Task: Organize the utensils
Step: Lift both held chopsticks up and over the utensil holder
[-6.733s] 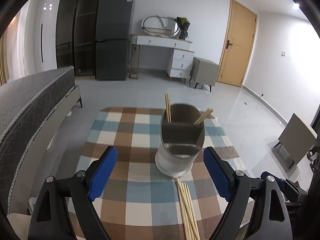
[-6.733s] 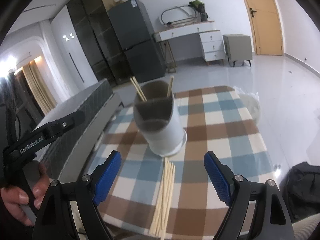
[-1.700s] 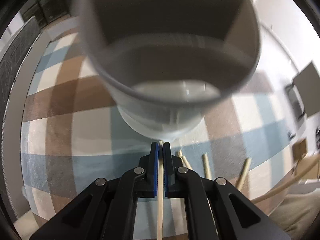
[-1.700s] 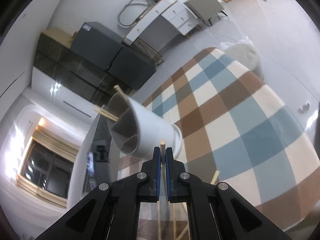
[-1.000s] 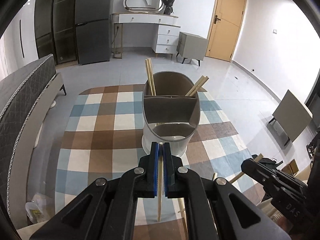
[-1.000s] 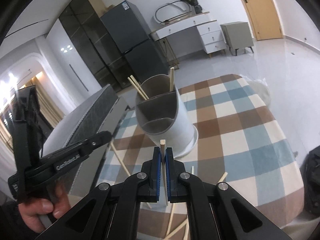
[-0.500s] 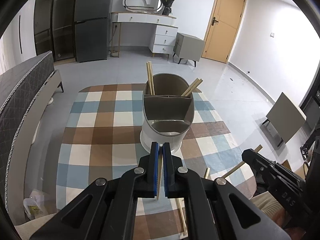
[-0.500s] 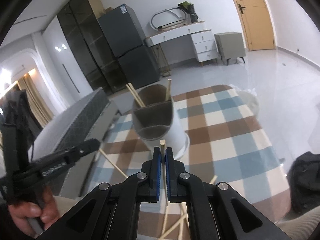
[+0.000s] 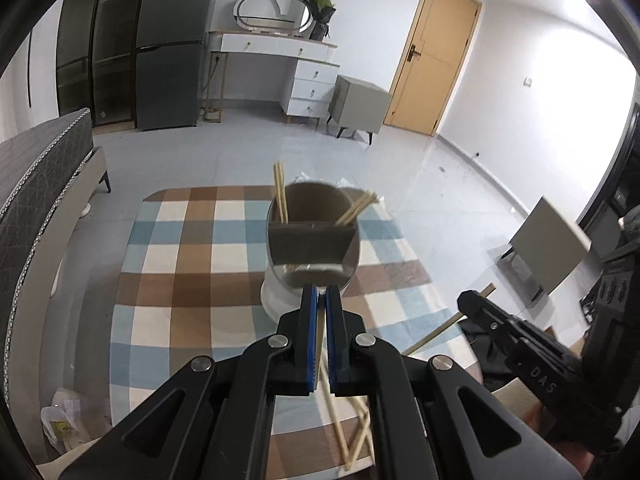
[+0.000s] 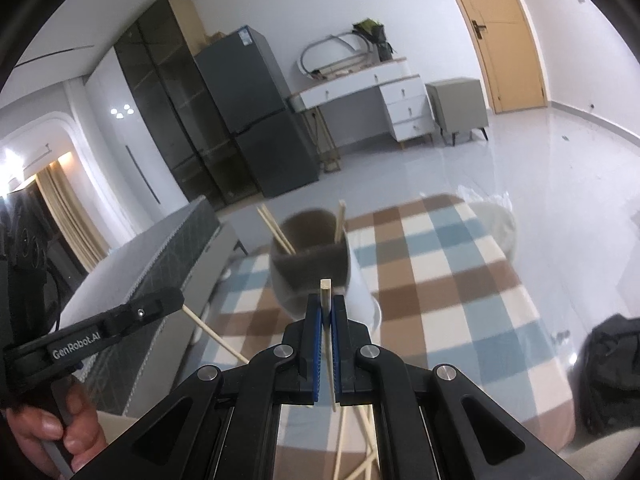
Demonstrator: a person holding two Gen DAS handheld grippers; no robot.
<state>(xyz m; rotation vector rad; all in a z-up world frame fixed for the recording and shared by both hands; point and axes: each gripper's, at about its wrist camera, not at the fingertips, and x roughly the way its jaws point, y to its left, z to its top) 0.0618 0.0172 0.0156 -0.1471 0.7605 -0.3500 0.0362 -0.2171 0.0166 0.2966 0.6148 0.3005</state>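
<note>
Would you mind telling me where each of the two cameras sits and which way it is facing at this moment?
Left wrist: on the left gripper, looking along its fingers at the utensil holder on the checked tablecloth; the right gripper shows at right.
Right wrist: on the right gripper, facing the utensil holder from farther right; the left gripper and left hand show at left.
Shared: the holder, the tablecloth, loose chopsticks, each gripper clamping one chopstick.

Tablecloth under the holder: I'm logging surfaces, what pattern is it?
The tablecloth is brown, blue and white checked; left wrist view.
</note>
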